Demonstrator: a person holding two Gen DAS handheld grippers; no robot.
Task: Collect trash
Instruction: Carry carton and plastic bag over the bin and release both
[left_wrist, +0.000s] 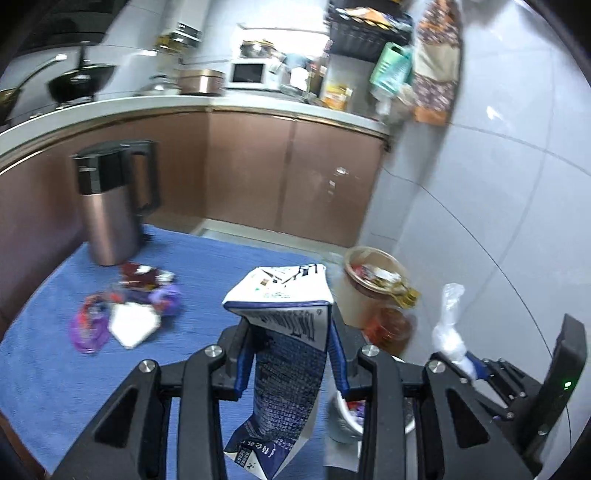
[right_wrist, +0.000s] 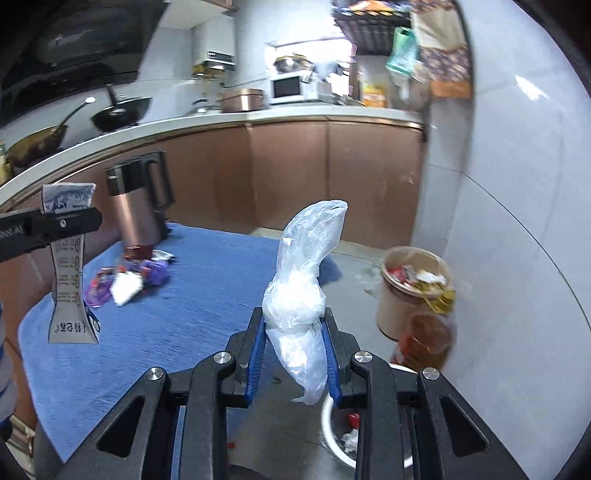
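Note:
My left gripper (left_wrist: 290, 332) is shut on a flattened blue and white milk carton (left_wrist: 284, 332) and holds it upright above the blue cloth; the carton also shows at the left of the right wrist view (right_wrist: 68, 266). My right gripper (right_wrist: 293, 332) is shut on a crumpled clear plastic bag (right_wrist: 303, 280), which also shows in the left wrist view (left_wrist: 448, 325). A pile of purple and white wrappers (left_wrist: 122, 314) lies on the cloth, also in the right wrist view (right_wrist: 125, 280). A white bin (right_wrist: 332, 432) with scraps sits below the grippers.
A copper kettle (left_wrist: 110, 206) stands at the cloth's far left. A tan tub full of trash (right_wrist: 413, 284) and an orange-tinted bottle (right_wrist: 424, 339) stand by the white wall on the right. Brown cabinets and a cluttered counter run behind.

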